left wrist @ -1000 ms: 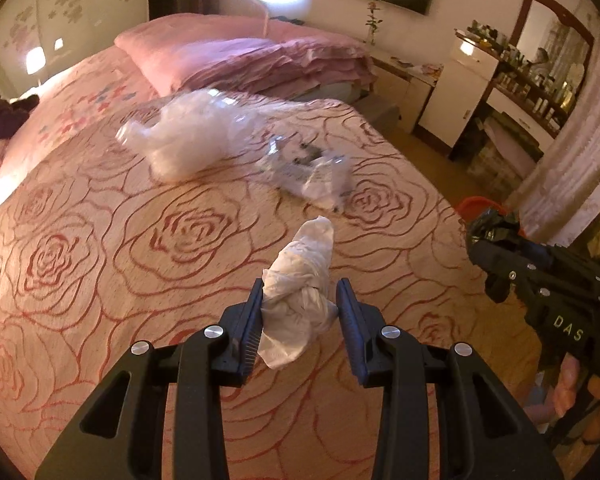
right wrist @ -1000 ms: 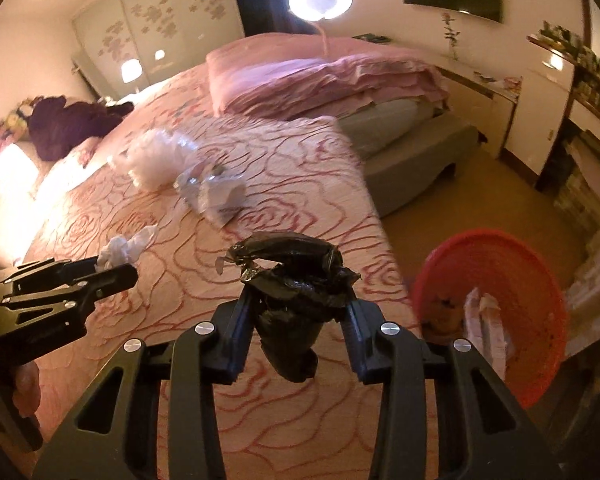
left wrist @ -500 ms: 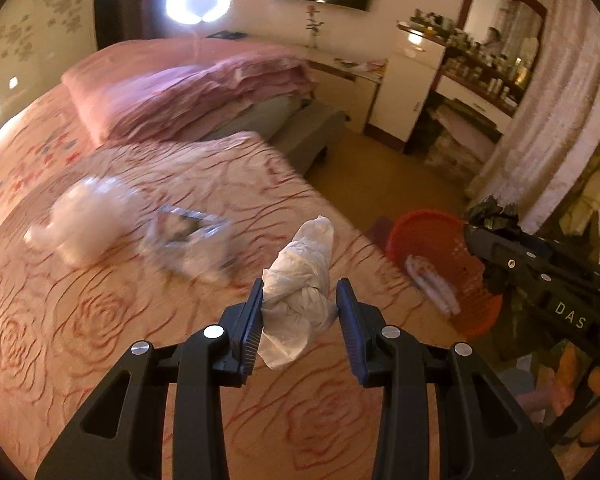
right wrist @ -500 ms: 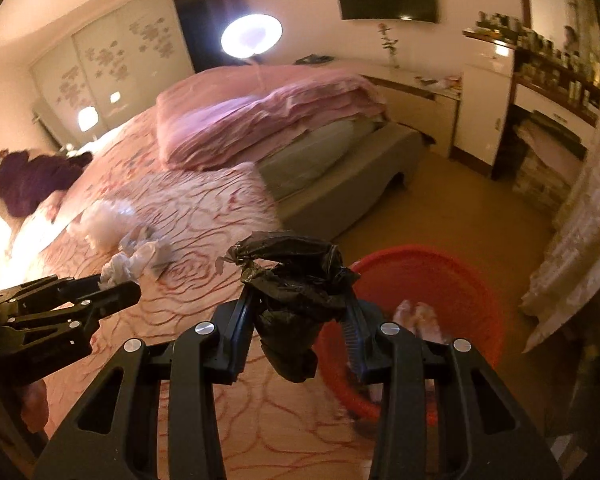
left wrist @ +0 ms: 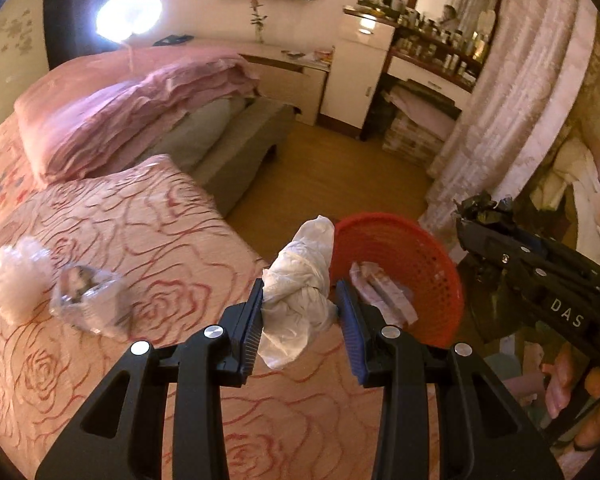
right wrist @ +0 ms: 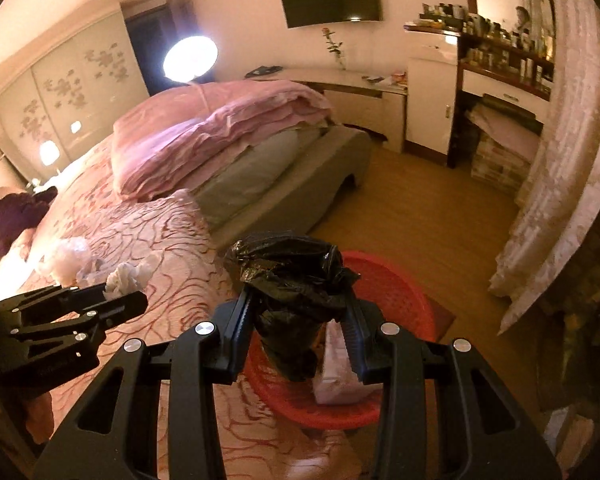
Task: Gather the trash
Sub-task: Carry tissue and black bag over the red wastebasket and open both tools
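Observation:
My left gripper (left wrist: 298,312) is shut on a crumpled white plastic wad (left wrist: 300,284), held above the bed's edge just left of the red mesh basket (left wrist: 420,256). My right gripper (right wrist: 298,316) is shut on a crumpled black plastic bag (right wrist: 292,284), which hangs over the same red basket (right wrist: 396,288) on the floor. The basket holds pale wrappers (right wrist: 336,376). In the left wrist view the right gripper (left wrist: 484,216) shows at the right with the black bag (left wrist: 482,206) at its tip. In the right wrist view the left gripper (right wrist: 124,292) shows at the left.
On the rose-patterned bedspread (left wrist: 140,240) lie a white fluffy plastic bag (left wrist: 14,276) and a clear crinkled wrapper (left wrist: 86,296). A folded pink quilt (left wrist: 132,108) lies further back. Wooden floor (left wrist: 332,172), a dresser (left wrist: 428,76) and a curtain (left wrist: 516,100) lie beyond the basket.
Both grippers have swung right, from over the bed to the red basket beside it, each keeping its piece of trash. The basket has come into the left wrist view.

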`<state>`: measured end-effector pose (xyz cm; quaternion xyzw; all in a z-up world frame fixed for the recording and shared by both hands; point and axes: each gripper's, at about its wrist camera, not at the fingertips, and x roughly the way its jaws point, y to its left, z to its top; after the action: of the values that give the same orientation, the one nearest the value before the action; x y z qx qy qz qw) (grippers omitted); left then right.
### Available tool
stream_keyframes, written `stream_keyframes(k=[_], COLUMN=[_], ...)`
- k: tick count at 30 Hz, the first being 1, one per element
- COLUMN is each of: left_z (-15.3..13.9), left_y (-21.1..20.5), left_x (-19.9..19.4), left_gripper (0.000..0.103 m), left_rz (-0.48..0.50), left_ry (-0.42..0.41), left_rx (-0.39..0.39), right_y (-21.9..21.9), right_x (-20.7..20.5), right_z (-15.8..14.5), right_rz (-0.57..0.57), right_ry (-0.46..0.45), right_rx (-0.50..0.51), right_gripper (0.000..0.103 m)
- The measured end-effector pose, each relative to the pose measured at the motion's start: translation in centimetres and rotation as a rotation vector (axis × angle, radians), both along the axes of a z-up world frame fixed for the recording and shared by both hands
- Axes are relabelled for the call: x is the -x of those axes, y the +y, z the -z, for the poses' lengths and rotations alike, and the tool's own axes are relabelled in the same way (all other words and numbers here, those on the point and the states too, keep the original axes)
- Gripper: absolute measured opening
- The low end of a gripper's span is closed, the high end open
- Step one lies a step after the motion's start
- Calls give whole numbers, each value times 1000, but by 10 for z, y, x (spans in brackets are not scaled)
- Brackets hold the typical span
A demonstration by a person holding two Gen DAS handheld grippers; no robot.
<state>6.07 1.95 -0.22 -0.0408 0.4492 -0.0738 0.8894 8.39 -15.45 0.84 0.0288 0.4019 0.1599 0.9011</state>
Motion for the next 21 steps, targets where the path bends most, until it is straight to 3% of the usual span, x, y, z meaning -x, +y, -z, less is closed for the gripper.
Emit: stream_keyframes(k=[9,21], left_z=[14,42], left_y=[-30,-58], left_x=[-18,-44], left_gripper=[34,35], left_rz=[68,123], left_ry=[26,95], left_rx=[-11,-10], right_y=[-33,-45], right_x=[-11,-31], right_z=[9,35], right_rz=[74,99], right_ry=[18,92], right_rx=[-1,-1], right_gripper=[38,38])
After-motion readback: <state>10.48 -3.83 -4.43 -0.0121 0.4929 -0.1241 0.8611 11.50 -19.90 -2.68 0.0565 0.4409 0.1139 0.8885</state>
